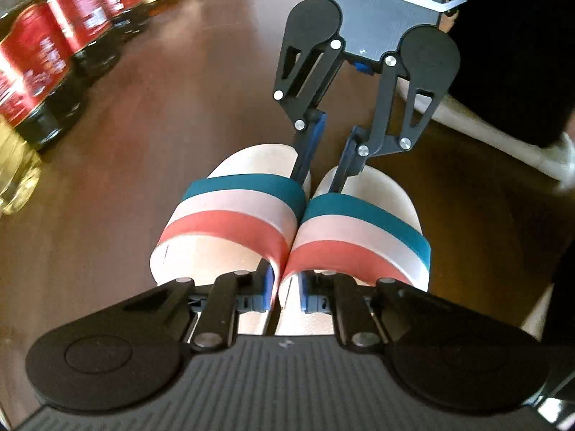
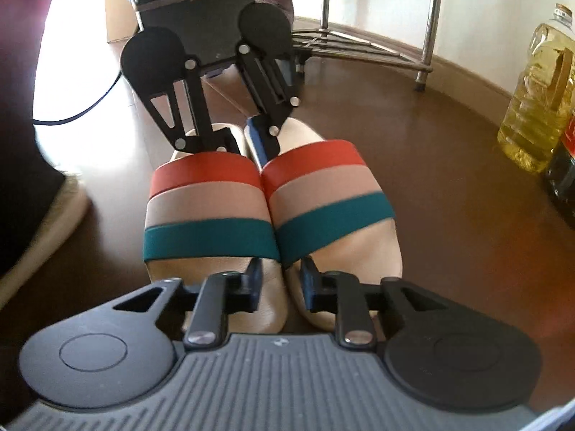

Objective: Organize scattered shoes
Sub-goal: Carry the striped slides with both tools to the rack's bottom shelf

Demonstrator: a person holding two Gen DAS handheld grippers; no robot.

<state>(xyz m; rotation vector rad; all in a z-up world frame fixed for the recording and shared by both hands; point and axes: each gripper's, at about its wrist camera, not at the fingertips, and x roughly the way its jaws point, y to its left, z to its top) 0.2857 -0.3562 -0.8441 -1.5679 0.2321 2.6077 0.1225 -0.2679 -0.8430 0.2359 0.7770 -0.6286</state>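
My left fingers (image 1: pixel 285 287) and right fingers (image 2: pixel 281 285) pinch the touching inner edges of the striped slides (image 1: pixel 230 212), side by side on the brown floor (image 1: pixel 125 143), from opposite ends

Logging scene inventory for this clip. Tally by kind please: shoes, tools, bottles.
striped slides: 2
tools: 2, the left tool and the right tool, each pinching the pair's inner edges
oil bottle: 1
red-label bottles: several, too blurred to count
Total: 5 counted
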